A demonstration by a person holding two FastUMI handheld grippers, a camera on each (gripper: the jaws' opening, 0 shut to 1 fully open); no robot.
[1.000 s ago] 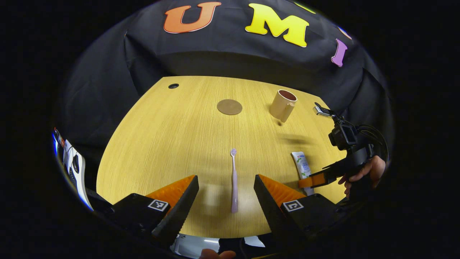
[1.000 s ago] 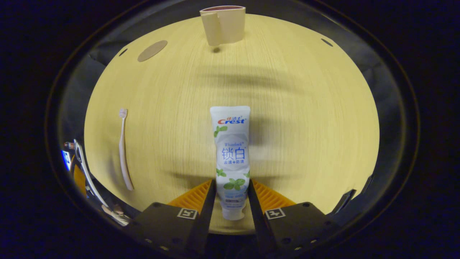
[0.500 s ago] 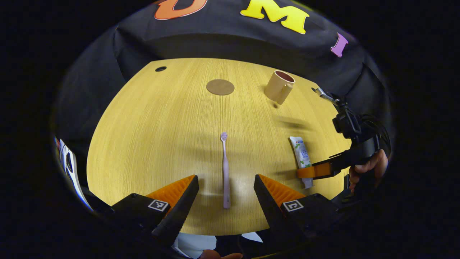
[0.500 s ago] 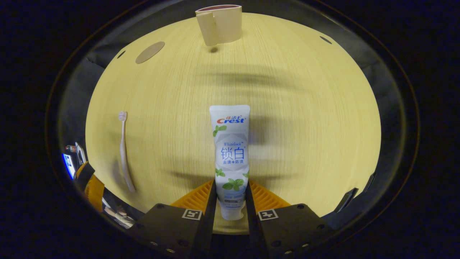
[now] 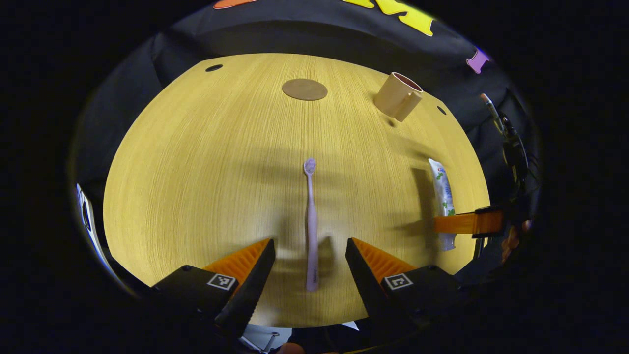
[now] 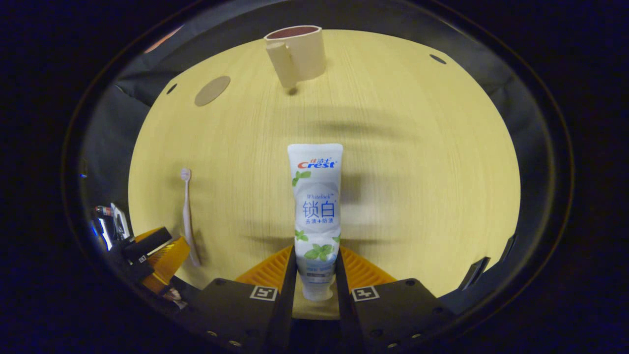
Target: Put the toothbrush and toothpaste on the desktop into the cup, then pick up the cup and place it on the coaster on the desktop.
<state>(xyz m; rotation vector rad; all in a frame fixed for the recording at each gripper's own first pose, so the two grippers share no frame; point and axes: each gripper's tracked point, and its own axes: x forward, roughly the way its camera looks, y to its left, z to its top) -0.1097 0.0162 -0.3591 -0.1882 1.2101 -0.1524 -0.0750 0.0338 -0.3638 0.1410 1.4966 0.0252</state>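
A pale pink toothbrush (image 5: 310, 223) lies on the wooden desktop (image 5: 196, 162), head pointing away. My left gripper (image 5: 307, 253) is open and low over it, one finger on each side of the handle's near end. A white toothpaste tube (image 6: 316, 211) lies flat, cap end toward me, and my right gripper (image 6: 314, 265) is shut on its lower part. The tube (image 5: 443, 196) and the right gripper (image 5: 467, 223) also show at the right of the left gripper view. A beige cup (image 5: 398, 96) with a handle stands upright far right, and a round brown coaster (image 5: 304, 89) lies far centre.
In the right gripper view the cup (image 6: 295, 54) stands straight ahead at the far edge, the coaster (image 6: 212, 90) to its left, the toothbrush (image 6: 188, 216) at the left with the left gripper (image 6: 152, 255) near its handle. Small dark holes (image 5: 214, 68) mark the far corners.
My left gripper has dropped lower and moved forward, so the toothbrush handle now sits between its fingers. The right gripper's fingers have closed tighter on the tube, which still lies flat.
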